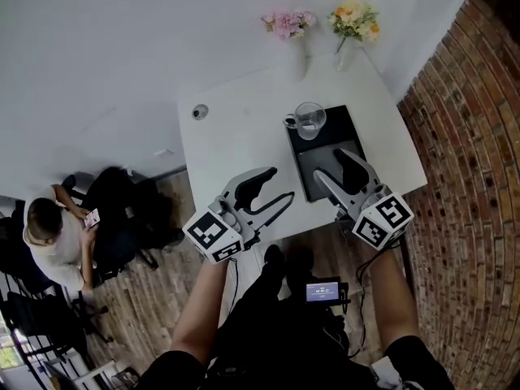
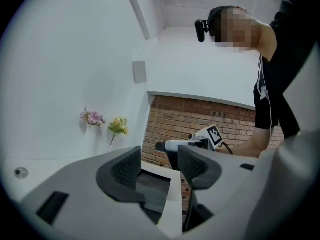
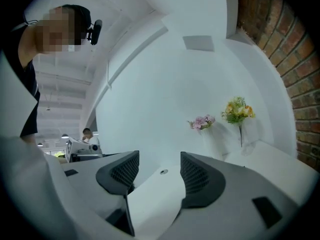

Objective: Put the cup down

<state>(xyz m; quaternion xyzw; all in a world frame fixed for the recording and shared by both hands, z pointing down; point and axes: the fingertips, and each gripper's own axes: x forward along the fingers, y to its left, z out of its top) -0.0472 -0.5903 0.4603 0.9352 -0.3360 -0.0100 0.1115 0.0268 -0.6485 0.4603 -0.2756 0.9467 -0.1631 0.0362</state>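
A clear glass cup (image 1: 309, 120) stands upright on the far end of a black tray (image 1: 340, 132) on the white table (image 1: 236, 136). No gripper touches it. My right gripper (image 1: 331, 165) hovers over the tray's near half, a short way in front of the cup, open with nothing between its pads (image 3: 159, 171). My left gripper (image 1: 278, 185) is near the table's front edge, left of the tray, also open and empty (image 2: 159, 171). The cup is outside both gripper views. In the left gripper view a corner of the tray (image 2: 152, 186) shows between the jaws.
Two vases stand at the table's far edge, with pink flowers (image 1: 288, 23) and yellow flowers (image 1: 355, 19). A round cable grommet (image 1: 200, 112) sits at the far left of the table. A brick wall (image 1: 471, 177) runs along the right. A seated person (image 1: 53, 234) is off to the left.
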